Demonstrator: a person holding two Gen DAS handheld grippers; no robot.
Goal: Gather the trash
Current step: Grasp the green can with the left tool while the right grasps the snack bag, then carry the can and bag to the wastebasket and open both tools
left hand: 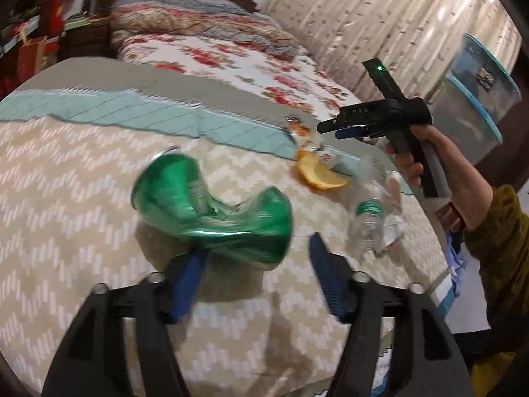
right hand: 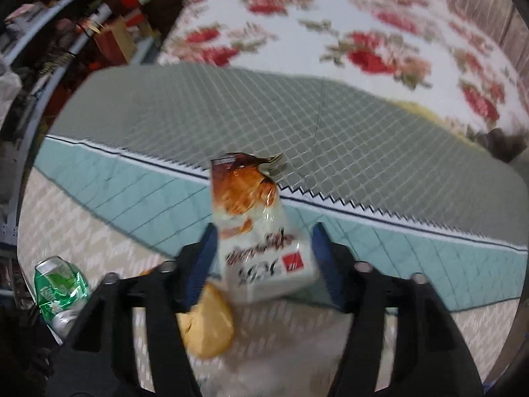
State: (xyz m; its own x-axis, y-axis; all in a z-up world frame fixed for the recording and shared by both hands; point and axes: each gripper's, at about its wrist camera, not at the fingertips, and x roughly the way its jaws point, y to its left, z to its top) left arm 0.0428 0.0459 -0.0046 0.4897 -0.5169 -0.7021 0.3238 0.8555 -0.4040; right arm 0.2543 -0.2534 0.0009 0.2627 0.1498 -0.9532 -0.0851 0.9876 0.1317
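Left wrist view: left gripper spread wide, lining up on the crushed green can lying near on the bedspread. Right gripper straddles the snack wrapper, fingers not yet clamped, orange peel just left.

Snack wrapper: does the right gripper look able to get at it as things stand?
Probably yes. The snack wrapper already sits between the open right gripper fingers, nothing blocking; only the orange peel lies close beside.
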